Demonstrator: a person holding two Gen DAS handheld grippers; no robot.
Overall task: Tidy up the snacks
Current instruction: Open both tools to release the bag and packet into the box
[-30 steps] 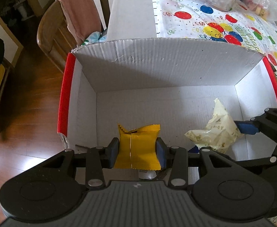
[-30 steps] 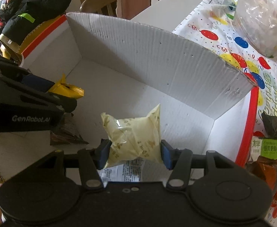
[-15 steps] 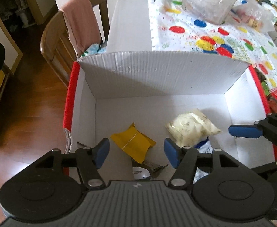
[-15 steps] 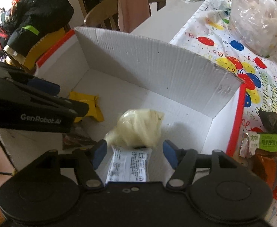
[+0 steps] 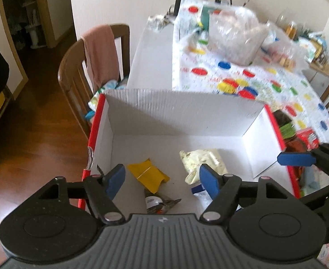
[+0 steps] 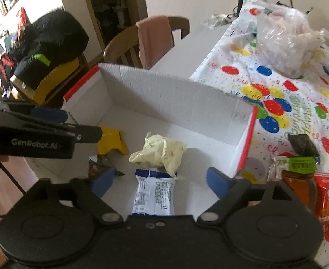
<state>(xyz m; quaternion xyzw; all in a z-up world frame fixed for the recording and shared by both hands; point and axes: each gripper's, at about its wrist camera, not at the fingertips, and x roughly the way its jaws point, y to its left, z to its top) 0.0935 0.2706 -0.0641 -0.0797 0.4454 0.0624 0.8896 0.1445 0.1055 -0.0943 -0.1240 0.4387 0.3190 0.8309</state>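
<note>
Both claws spread, nothing held: left claw (image 5: pixel 162 180), right claw (image 6: pixel 160 183), jaws just opening. Yellow pack (image 5: pixel 147 174) & cream pack (image 6: pixel 159 153) lie in box (image 5: pixel 182 114). Lift clear of the box walls, then go for snacks at the table's right edge.

wooden chair (image 5: pixel 74 76), pink towel (image 5: pixel 100 51), balloon tablecloth (image 6: pixel 283 103)

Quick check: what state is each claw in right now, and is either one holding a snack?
Left claw: open, just been opening, holding nothing; yellow packet lies in the box.
Right claw: open, just been opening, holding nothing; cream packet lies in the box.
</note>
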